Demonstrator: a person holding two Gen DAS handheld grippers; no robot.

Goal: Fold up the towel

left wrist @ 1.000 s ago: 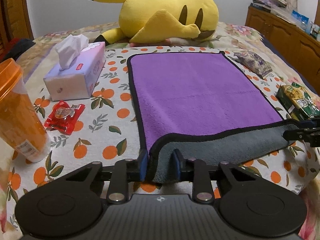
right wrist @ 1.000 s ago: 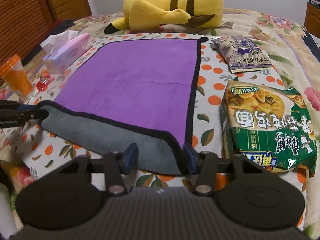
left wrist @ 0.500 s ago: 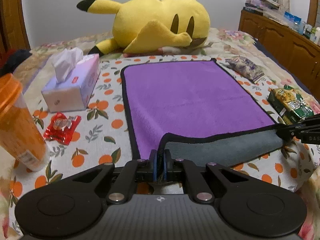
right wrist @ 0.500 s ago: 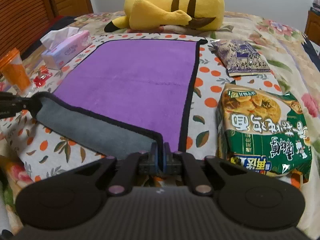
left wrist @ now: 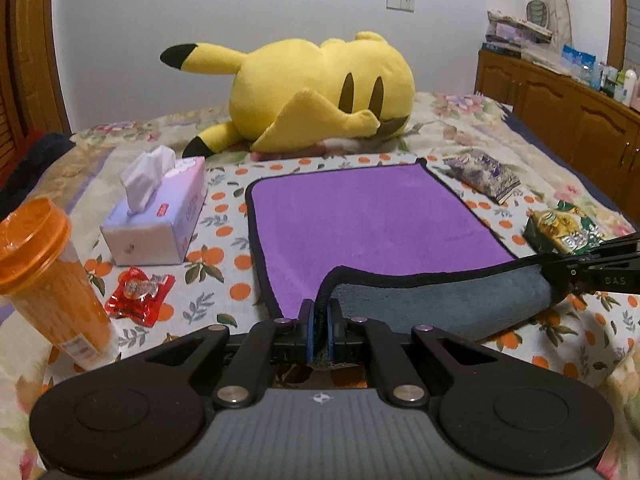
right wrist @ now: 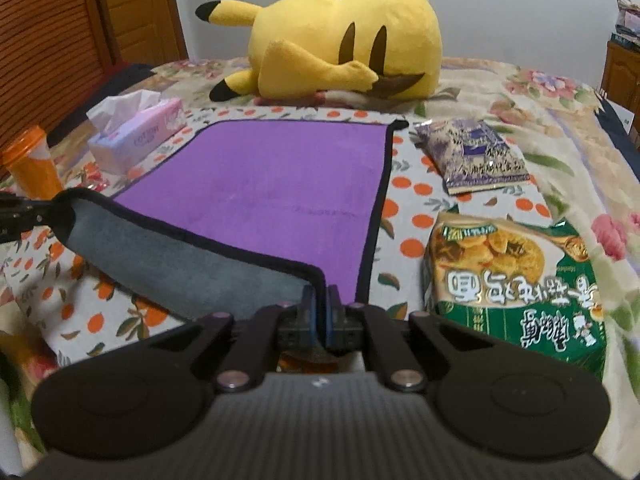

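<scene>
A purple towel point(left wrist: 360, 216) with black trim and a grey underside lies spread on the bed; it also shows in the right wrist view point(right wrist: 264, 184). My left gripper point(left wrist: 319, 320) is shut on the towel's near left corner. My right gripper point(right wrist: 319, 306) is shut on the near right corner. Both corners are lifted, so the near edge curls over and shows its grey underside point(left wrist: 432, 304). The right gripper shows at the right edge of the left wrist view point(left wrist: 560, 276), and the left gripper shows at the left edge of the right wrist view point(right wrist: 44, 212).
A yellow plush toy point(left wrist: 320, 92) lies beyond the towel. A tissue box point(left wrist: 156, 216), an orange cup point(left wrist: 44, 272) and a red wrapper point(left wrist: 140, 288) are to the left. A purple snack bag point(right wrist: 472, 156) and a green snack bag point(right wrist: 516, 280) are to the right. A wooden cabinet point(left wrist: 580, 120) stands at far right.
Both grippers went from open around the near corners to shut on them, then rose, lifting the near edge so more grey underside shows.
</scene>
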